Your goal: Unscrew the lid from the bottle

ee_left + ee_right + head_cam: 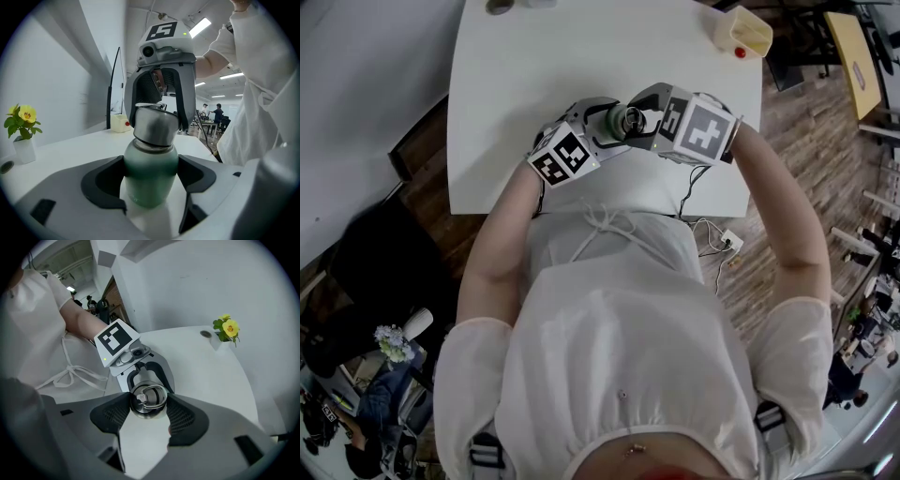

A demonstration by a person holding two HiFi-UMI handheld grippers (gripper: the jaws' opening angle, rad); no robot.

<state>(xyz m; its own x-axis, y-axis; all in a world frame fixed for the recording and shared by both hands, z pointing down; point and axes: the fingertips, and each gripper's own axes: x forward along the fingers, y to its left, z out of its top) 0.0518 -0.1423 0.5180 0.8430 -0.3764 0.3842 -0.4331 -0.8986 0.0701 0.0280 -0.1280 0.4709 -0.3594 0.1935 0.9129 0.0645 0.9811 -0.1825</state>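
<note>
A bottle (150, 180) with a matte green, rounded body stands upright on the smooth white table (534, 75), close to the edge nearest the person. The left gripper (151, 176) comes at it from the side – its jaws, lined with curved black pads, are closed on the green body below the shoulder. The lid (147, 399) is a brushed-steel cap, round, with a thin metal ring lying flat on top. The right gripper (148, 405) reaches down over the bottle, its jaws partly apart, their ribbed black pads pressed on either side of the lid. Beyond the bottle, across the table, stands a yellow flower (21, 118) in a small white pot.
</note>
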